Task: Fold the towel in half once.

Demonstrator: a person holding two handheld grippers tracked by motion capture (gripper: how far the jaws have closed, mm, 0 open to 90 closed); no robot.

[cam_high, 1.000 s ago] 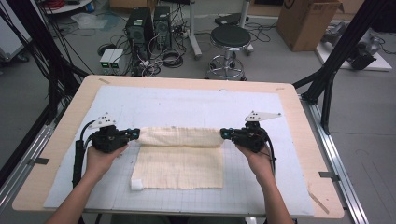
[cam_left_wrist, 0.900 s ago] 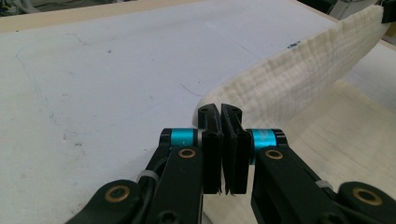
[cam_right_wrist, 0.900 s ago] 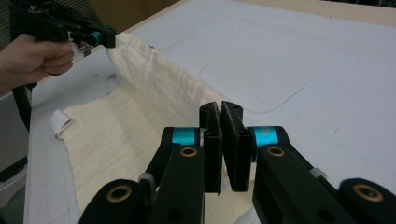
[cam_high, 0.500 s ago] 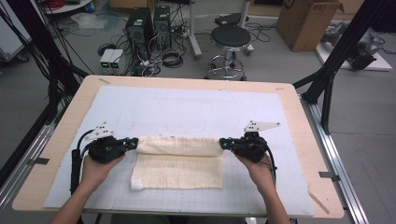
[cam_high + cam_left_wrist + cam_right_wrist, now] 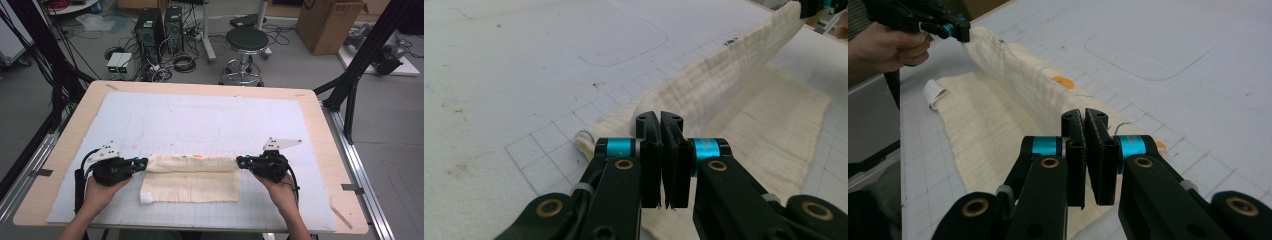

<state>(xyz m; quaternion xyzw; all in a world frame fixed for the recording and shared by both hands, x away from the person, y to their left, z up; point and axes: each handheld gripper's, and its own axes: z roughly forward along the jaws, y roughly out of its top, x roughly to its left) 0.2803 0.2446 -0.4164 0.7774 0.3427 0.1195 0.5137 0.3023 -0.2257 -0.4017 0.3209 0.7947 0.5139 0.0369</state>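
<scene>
The cream cloth (image 5: 192,177) lies in the lower middle of the high view, its long axis left to right. The left gripper (image 5: 142,163) and right gripper (image 5: 242,161) each pinch one end of its raised far edge, which is stretched between them above the flat part lower in the frame.

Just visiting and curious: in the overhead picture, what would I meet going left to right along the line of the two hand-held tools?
Left tool → cream cloth, its raised edge pinched at both ends → right tool → bare wooden table edge.
</scene>
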